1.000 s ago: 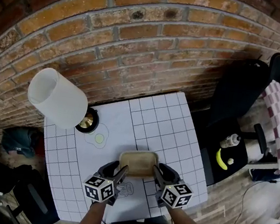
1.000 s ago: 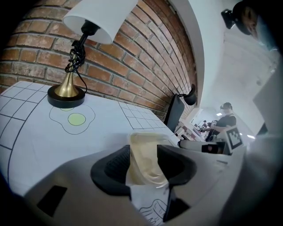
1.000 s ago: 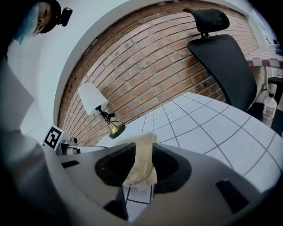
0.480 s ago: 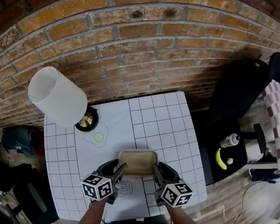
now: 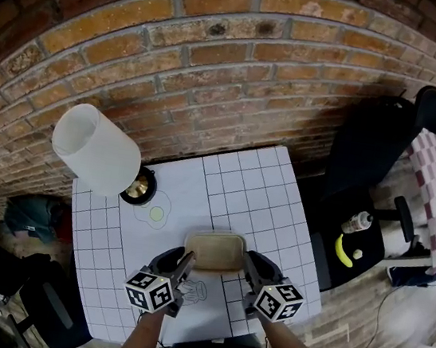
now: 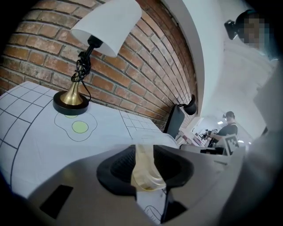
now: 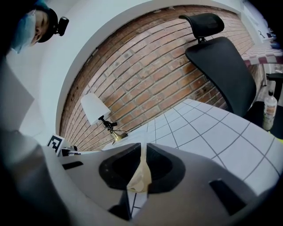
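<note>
A shallow tan tray (image 5: 215, 250) with rounded corners is held above the white gridded table (image 5: 272, 193) near its front edge. My left gripper (image 5: 187, 263) is shut on the tray's left rim (image 6: 144, 170), which shows edge-on between the jaws in the left gripper view. My right gripper (image 5: 246, 262) is shut on the right rim (image 7: 140, 173), also seen edge-on. The tray lies roughly level between them. A line drawing (image 5: 198, 292) on the table lies just below the tray.
A brass-footed lamp (image 5: 137, 187) with a white shade (image 5: 96, 150) stands at the table's back left, beside a drawn fried egg (image 5: 156, 214). A brick wall (image 5: 217, 64) backs the table. A black office chair (image 5: 376, 139) stands to the right.
The tray has levelled: both gripper views now show its rims thinner and edge-on. In the head view the grippers and tray have hardly shifted.
</note>
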Tool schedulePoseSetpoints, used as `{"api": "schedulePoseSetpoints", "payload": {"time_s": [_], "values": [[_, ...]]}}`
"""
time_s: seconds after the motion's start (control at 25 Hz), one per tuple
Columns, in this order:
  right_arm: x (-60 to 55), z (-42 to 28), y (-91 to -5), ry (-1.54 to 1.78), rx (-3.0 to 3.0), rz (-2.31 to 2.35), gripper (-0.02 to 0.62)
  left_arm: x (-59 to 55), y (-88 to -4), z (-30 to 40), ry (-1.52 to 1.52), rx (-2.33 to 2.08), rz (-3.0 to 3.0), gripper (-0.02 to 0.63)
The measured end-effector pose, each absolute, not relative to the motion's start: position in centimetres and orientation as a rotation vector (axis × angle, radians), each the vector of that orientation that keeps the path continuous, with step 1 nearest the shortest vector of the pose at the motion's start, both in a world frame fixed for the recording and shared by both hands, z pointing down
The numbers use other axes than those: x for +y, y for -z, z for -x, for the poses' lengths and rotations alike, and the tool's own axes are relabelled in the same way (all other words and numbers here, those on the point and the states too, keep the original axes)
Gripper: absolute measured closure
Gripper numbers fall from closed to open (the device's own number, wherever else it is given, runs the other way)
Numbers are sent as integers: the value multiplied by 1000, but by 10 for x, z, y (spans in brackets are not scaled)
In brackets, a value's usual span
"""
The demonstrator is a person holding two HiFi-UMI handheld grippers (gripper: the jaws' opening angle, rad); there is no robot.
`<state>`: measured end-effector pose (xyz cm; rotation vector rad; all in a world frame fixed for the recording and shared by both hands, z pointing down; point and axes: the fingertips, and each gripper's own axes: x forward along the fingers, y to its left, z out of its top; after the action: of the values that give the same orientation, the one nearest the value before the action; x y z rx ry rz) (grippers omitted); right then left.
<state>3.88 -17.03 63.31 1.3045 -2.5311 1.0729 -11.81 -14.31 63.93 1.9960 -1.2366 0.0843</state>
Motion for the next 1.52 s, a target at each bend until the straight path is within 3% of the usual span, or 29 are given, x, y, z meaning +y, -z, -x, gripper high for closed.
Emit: {"api": "schedulePoseSetpoints", "payload": {"time_s": [0.2,1.52], "values": [[-170,-39,-623,-1041,-2553,-1303,566,-142,-628,122,-71,-1272,-2012,508],[-164,-45,-520,-938,-2810,-1283,574,-127,-525,120,134,-1376,-2166,529]]}}
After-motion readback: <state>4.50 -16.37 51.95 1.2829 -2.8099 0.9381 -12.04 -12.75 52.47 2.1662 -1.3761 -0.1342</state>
